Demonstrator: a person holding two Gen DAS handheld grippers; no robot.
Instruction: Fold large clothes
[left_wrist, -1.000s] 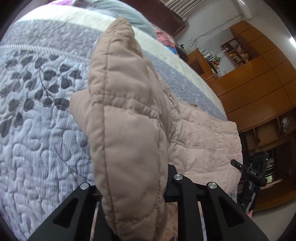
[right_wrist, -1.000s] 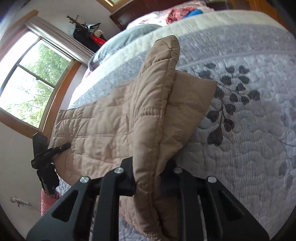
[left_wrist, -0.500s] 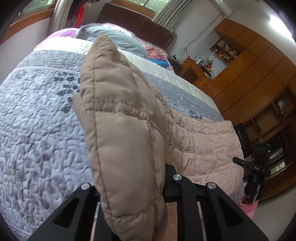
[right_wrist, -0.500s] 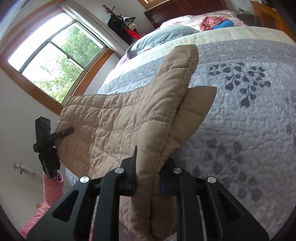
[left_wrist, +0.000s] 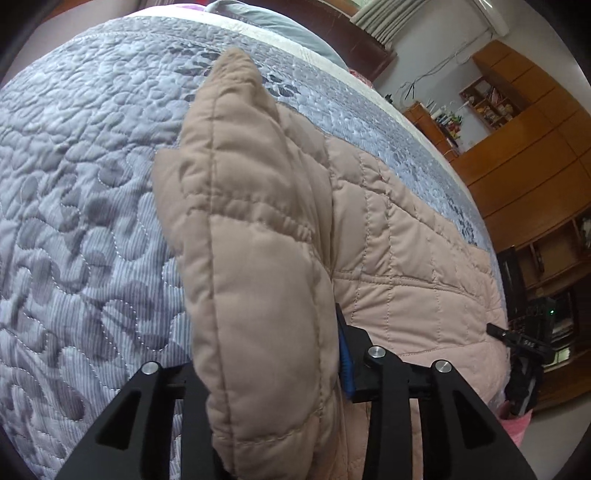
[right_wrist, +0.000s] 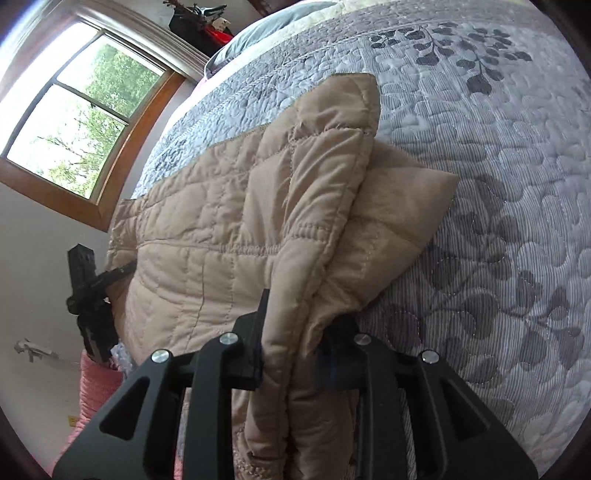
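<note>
Two grippers, both clamped on the same garment. My left gripper (left_wrist: 273, 369) pinches a thick fold of the beige quilted jacket (left_wrist: 388, 258) at lower centre of its frame; my right gripper (right_wrist: 295, 332) grips another padded edge likewise. From both, the jacket spreads flat over the grey leaf-patterned bedspread (right_wrist: 498, 221). A window (right_wrist: 74, 110) sits upper left in the right view, wooden cabinets (left_wrist: 524, 147) at right in the left.
</note>
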